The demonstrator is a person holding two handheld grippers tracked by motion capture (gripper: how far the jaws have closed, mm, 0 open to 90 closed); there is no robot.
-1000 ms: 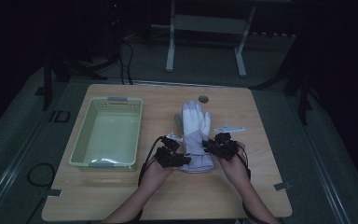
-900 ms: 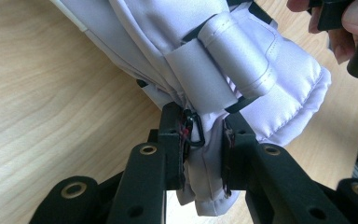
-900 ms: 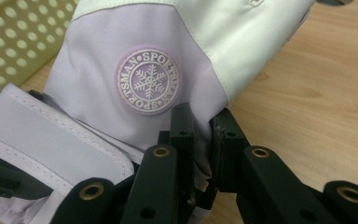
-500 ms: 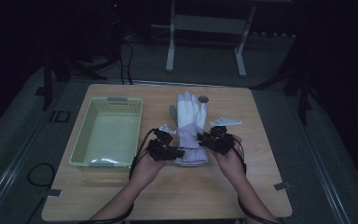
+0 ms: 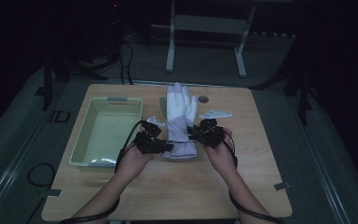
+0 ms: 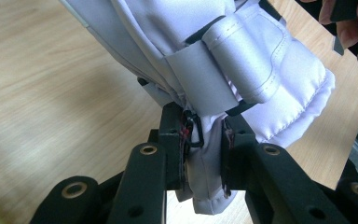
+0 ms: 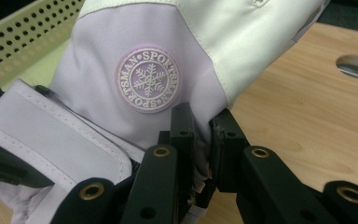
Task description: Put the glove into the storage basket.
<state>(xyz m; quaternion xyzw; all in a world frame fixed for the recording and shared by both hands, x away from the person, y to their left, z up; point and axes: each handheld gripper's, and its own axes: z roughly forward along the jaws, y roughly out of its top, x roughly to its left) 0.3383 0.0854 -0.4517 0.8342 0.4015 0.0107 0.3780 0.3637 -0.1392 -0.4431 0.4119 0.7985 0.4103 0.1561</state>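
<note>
A pale lilac and white ski glove with a round snowflake badge hangs above the wooden table, fingers pointing away from me. My left gripper is shut on the glove's cuff edge on the left side. My right gripper is shut on the glove's fabric on the right side, just below the badge. Both hands hold the glove off the tabletop, cuff end toward me.
A pale green plastic basket stands on the left part of the table, close to the left hand. A round hole lies in the tabletop behind the glove. Metal stands and cables sit on the dark floor beyond the table.
Both grippers have risen and moved away from me with the glove held between them. The glove has lifted off the table, and its fingers now reach nearer the far edge.
</note>
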